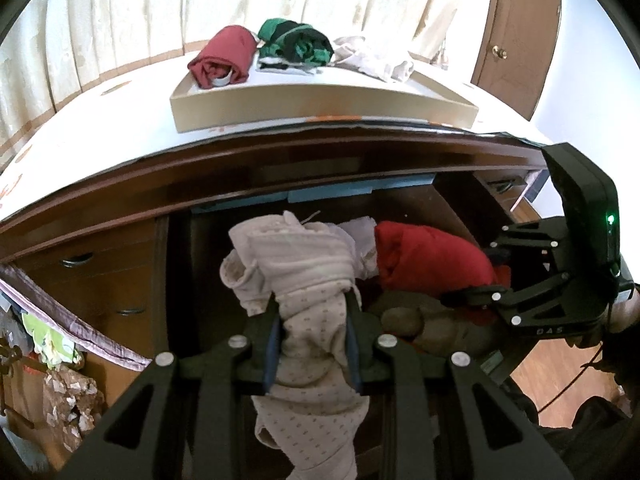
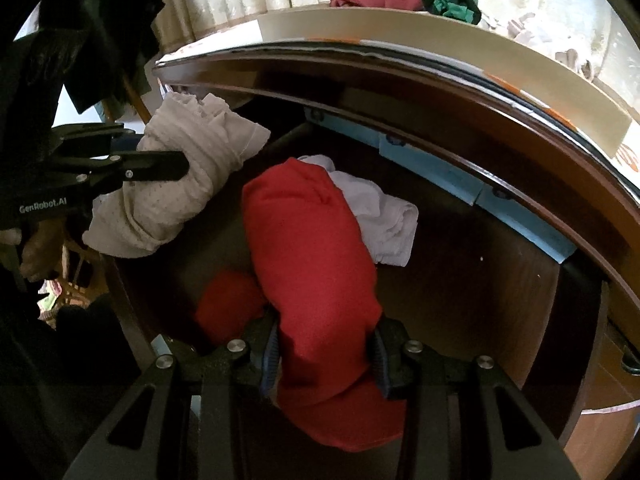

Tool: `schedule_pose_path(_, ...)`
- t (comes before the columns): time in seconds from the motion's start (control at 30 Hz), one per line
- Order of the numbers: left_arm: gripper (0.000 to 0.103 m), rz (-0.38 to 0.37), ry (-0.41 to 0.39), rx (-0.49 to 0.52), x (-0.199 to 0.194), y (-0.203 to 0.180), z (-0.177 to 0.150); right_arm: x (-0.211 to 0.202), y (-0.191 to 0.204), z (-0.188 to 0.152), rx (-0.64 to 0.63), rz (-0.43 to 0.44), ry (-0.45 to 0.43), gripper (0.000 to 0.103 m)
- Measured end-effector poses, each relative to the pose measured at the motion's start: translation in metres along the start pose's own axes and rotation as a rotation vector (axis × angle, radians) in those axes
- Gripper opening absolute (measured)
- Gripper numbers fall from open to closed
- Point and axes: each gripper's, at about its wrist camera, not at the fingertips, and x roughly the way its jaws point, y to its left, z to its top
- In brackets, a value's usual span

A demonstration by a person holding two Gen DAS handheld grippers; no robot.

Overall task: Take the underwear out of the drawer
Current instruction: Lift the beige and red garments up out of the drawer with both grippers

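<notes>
- Pale dotted cotton underwear, bunched, clamped in left gripper above open dark wooden drawer.
- Bright red knit underwear pinched in right gripper, over same drawer.
- White crumpled cloth lying on drawer floor.
- Beige shallow cardboard tray on dresser top, holding maroon rolled garment and green-black garment.
</notes>
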Motion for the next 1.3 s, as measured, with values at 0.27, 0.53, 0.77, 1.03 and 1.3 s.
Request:
schedule_pose_path(0.27, 0.025, 0.017, -0.042, 0.003, -0.009, -0.003, 0.002, -0.014, 0.002, 0.005, 0.028, 0.000, -0.068, 0.040)
schedule_pose_path(0.53, 0.025, 0.016, -0.079, 0.013, -0.018, -0.008, 0.006, -0.032, 0.005, 0.007, 0.055, -0.006, -0.136, 0.040)
schedule_pose_path(0.77, 0.025, 0.018, -0.116, 0.019, -0.027, -0.011, 0.007, -0.045, 0.007, 0.006, 0.063, -0.008, -0.177, 0.040)
schedule_pose_path(1.03, 0.025, 0.030, -0.183, 0.033, -0.036, -0.016, 0.009, -0.061, 0.011, 0.007, 0.082, -0.005, -0.236, 0.040)
schedule_pose_path(1.3, 0.025, 0.048, -0.261, 0.051, -0.044, -0.020, 0.012, -0.079, 0.013, 0.008, 0.104, -0.011, -0.302, 0.040)
